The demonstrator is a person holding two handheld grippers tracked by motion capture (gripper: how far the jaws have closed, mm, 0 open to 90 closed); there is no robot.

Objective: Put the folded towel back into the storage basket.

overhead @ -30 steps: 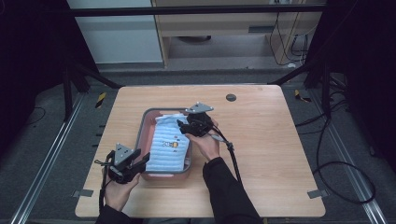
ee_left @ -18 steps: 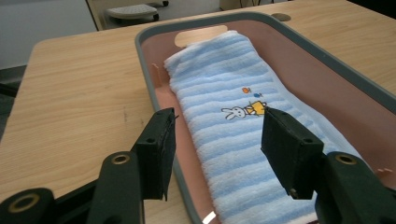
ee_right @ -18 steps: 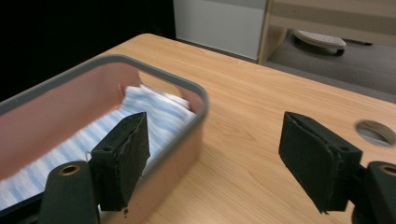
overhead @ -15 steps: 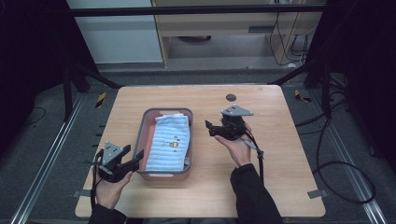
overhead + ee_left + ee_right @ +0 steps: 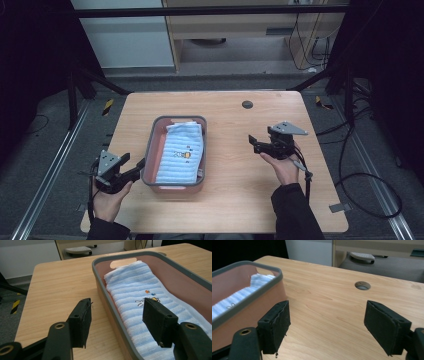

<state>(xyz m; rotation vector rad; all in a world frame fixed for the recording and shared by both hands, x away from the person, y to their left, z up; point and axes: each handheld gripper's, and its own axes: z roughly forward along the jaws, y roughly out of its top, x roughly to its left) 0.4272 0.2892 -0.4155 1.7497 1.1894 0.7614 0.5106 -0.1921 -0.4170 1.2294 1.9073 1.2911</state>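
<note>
Table [image 5: 235, 200] evenly lit from above, dark surroundings, soft shadows, slight grain, close gripper views sharp

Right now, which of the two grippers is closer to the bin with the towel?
The left gripper: its jaws straddle the bin rim at the near-left corner. The right gripper hangs open over bare table, well clear of it.

No text, label, brand or number is readable anywhere. The only mark is a small cartoon drawing with orange spots on the blue striped towel [image 5: 140, 302] inside the tub [image 5: 100, 277]; it carries no letters.
</note>
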